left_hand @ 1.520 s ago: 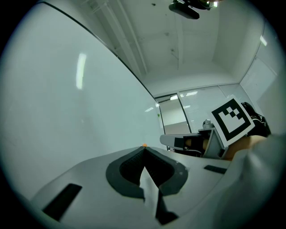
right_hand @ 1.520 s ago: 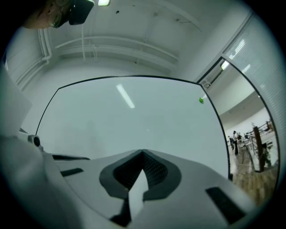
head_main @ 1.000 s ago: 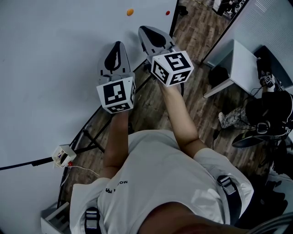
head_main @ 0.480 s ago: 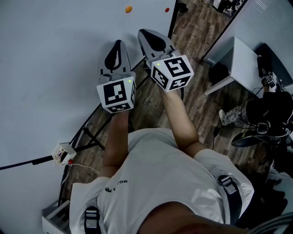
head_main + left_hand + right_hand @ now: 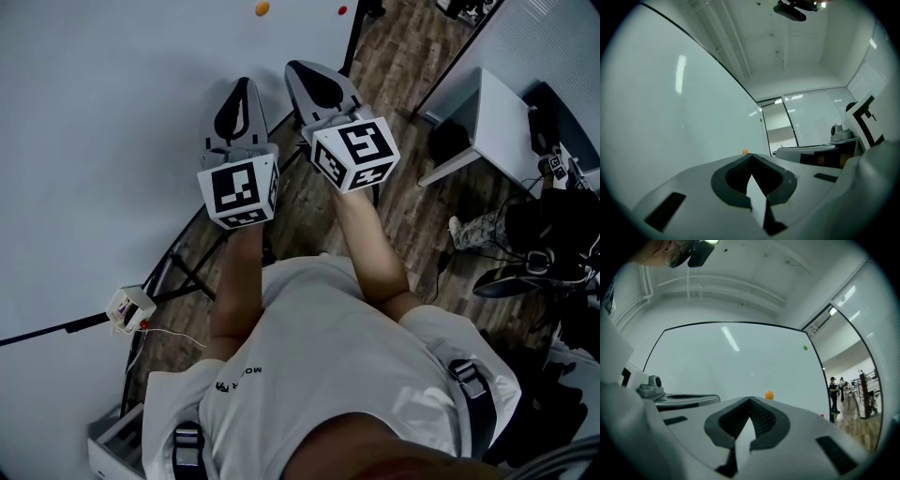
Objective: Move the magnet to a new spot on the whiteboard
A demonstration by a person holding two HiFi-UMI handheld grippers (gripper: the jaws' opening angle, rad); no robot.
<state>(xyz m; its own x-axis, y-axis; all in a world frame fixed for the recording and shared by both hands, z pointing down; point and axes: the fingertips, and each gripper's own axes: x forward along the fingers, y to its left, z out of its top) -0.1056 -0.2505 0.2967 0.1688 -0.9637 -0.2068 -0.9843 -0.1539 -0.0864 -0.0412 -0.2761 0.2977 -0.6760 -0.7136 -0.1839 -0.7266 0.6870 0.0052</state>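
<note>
Your left gripper (image 5: 751, 155) and right gripper (image 5: 750, 400) face the whiteboard (image 5: 712, 366), jaws closed and empty; the orange magnet (image 5: 769, 394) sits well ahead, awaiting pickup or freshly placed

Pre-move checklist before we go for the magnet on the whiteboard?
1. Magnet in view: ok, orange magnet on the whiteboard.
2. Which magnet is meant: cannot tell; a red magnet and a green magnet are there too.
3. Right gripper open to grasp: not ok, shut, empty.
4. Right gripper at the orange magnet: not ok, apart from it.
5. Left gripper empty: ok, shut on nothing.
6. Free spot: ok, bare board around the orange magnet.
</note>
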